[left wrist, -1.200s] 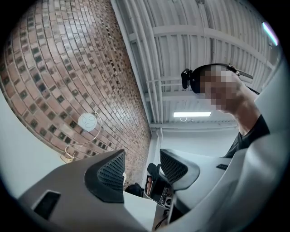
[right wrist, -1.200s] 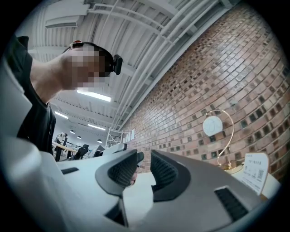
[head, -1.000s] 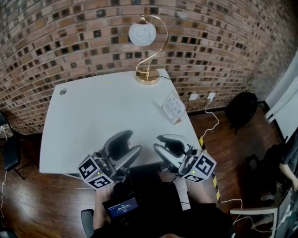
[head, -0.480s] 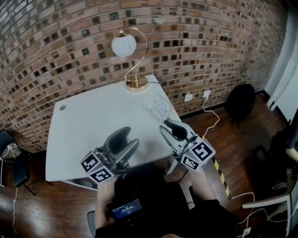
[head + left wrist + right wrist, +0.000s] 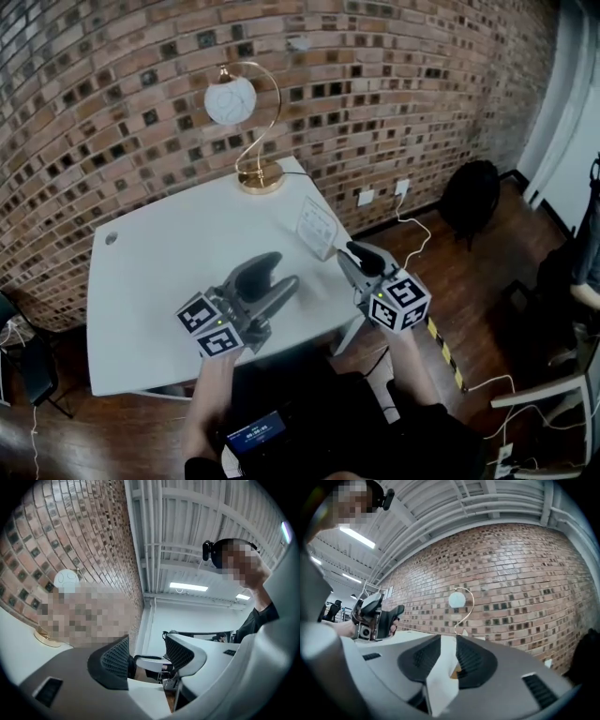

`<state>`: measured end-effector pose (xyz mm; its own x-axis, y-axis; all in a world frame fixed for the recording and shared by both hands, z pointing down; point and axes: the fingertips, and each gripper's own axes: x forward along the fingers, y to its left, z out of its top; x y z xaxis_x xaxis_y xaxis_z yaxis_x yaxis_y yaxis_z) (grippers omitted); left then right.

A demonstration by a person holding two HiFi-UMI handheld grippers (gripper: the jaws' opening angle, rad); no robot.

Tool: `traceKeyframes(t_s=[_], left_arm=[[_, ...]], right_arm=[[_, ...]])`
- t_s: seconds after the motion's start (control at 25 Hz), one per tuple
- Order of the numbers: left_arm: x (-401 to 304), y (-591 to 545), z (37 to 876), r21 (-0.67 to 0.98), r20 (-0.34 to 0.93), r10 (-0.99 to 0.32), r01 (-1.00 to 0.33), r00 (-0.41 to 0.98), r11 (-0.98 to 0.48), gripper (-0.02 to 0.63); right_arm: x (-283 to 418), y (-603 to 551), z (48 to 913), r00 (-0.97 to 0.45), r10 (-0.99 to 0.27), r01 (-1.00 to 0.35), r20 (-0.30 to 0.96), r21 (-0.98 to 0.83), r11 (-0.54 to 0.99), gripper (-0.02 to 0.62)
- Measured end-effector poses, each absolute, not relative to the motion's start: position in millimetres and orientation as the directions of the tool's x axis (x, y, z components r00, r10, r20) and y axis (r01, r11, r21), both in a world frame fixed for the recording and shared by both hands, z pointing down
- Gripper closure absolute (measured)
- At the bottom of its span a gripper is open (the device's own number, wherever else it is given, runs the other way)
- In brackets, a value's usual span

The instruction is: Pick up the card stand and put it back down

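Right hand-held gripper [image 5: 352, 255]: jaws wide and just been opening, with the card stand [image 5: 316, 228] edge-on in the gap and the pads not pressing it. It was at the near edge a second ago.
Left hand-held gripper [image 5: 286, 269]: jaws apart, empty, now further over the tabletop [image 5: 159, 281].
Card stand: standing at the tabletop's 3 o'clock edge.
Lamp [image 5: 232, 101]: 1 o'clock corner.
Brick wall [image 5: 394, 84]: at 12 o'clock.
Wood floor [image 5: 473, 309]: at 3 o'clock.

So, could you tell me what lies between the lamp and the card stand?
Nothing: the head view shows only bare white table between lamp and card stand.
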<state>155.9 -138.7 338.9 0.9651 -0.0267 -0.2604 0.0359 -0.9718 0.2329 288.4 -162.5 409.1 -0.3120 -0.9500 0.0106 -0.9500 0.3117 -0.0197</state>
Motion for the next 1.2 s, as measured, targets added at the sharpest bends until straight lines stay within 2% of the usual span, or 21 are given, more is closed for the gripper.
traceKeyframes(t_s=[0.28,0.68,0.72,0.96,1.2], left_arm=[[181,-163,354,0.188,-0.181,0.027,0.062,0.983,-0.98,0.371],[179,-188,362,0.168,-0.14,0.041,0.065,0.989,-0.984,0.371],[177,-191,361,0.159,-0.128,0.042,0.062,0.991,-0.985,0.371],[172,-202,358,0.122,-0.085,0.061,0.071,0.995,-0.99,0.371],[168,-210,362,0.173,-0.127,0.061,0.083,0.99,-0.981,0.371]], right_arm=[[305,-197,448,-0.284,-0.949,-0.959,0.138,-0.066,0.277,0.465],[296,-240,468,-0.312,-0.915,-0.95,0.257,-0.097,0.297,0.466],[295,-243,468,-0.315,-0.913,-0.949,0.259,-0.099,0.299,0.466],[289,-246,469,-0.352,-0.905,-0.935,0.238,-0.132,0.329,0.565],[291,-243,461,-0.381,-0.906,-0.915,0.182,-0.216,0.341,0.566]])
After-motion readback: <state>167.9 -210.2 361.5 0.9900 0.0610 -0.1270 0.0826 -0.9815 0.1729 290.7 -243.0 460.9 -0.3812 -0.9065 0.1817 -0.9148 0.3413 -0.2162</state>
